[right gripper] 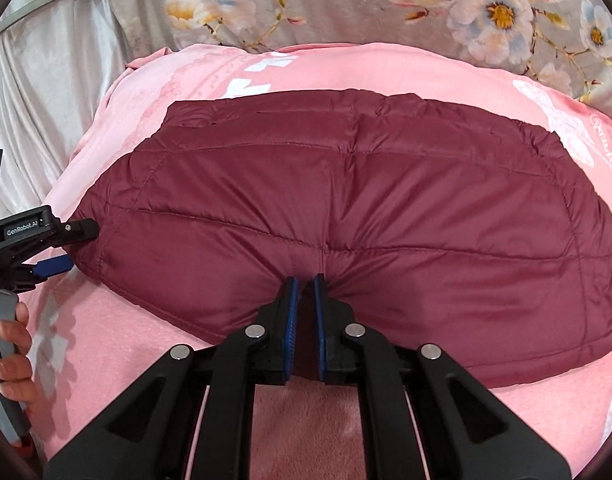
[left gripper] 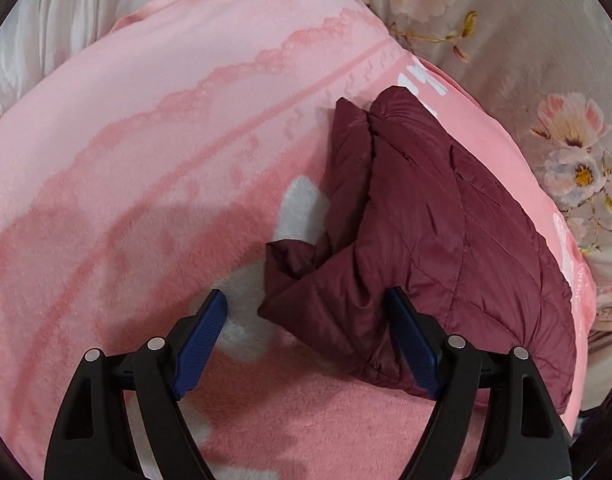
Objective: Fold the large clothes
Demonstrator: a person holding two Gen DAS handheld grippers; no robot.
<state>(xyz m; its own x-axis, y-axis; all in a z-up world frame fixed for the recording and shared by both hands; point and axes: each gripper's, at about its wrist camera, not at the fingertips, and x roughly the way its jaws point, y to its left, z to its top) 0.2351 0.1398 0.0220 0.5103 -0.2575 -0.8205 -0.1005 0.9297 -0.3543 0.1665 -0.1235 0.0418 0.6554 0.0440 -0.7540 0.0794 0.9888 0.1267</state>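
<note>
In the left wrist view, the left tongs [left gripper: 306, 320] are standing wide open at the bottom, with a corner of the dark red jacket [left gripper: 446, 232] lying between them, right of middle, on the pink blanket [left gripper: 146, 140]. In the right wrist view, the right tongs [right gripper: 305, 284] are pinching the jacket's near edge.

Pink blanket [right gripper: 146, 340] over floral sheet [right gripper: 346, 8], white curtain [right gripper: 46, 80].

bed: floral sheet [right gripper: 346, 4] | pink blanket [left gripper: 146, 140] over it | maroon jacket [right gripper: 346, 208] on blanket
</note>
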